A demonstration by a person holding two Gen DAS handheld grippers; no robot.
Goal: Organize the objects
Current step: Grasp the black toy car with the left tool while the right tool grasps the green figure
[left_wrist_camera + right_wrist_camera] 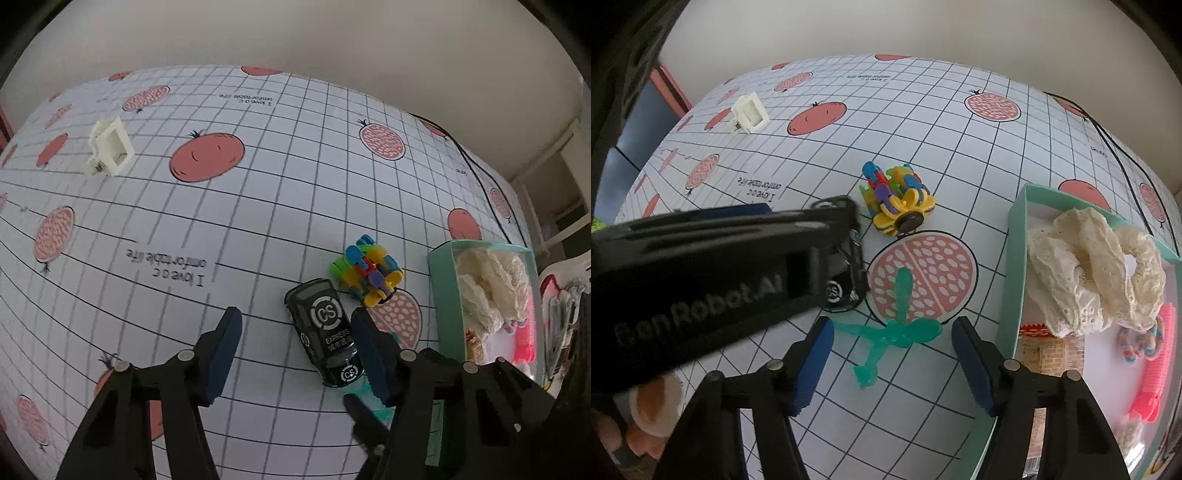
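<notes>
A black toy car (327, 332) marked "CS EXPRESS" lies on the checked tablecloth, just inside my open left gripper (295, 354) by its right finger. In the right wrist view the left gripper's body hides most of the car (842, 288). A green stretchy figure (894, 325) lies flat between the open fingers of my right gripper (892, 363), apart from both pads. A multicoloured plastic block toy (367, 273) (895, 201) sits just beyond the car. A teal box (1012, 266) (443, 288) holds cream lace (1093, 273) and a pink comb (1156, 365).
A white plastic square frame part (109, 146) (748, 114) sits at the far left of the table. A black cable (1119, 147) runs along the far right edge. A person's hand (650, 417) shows at the lower left of the right wrist view.
</notes>
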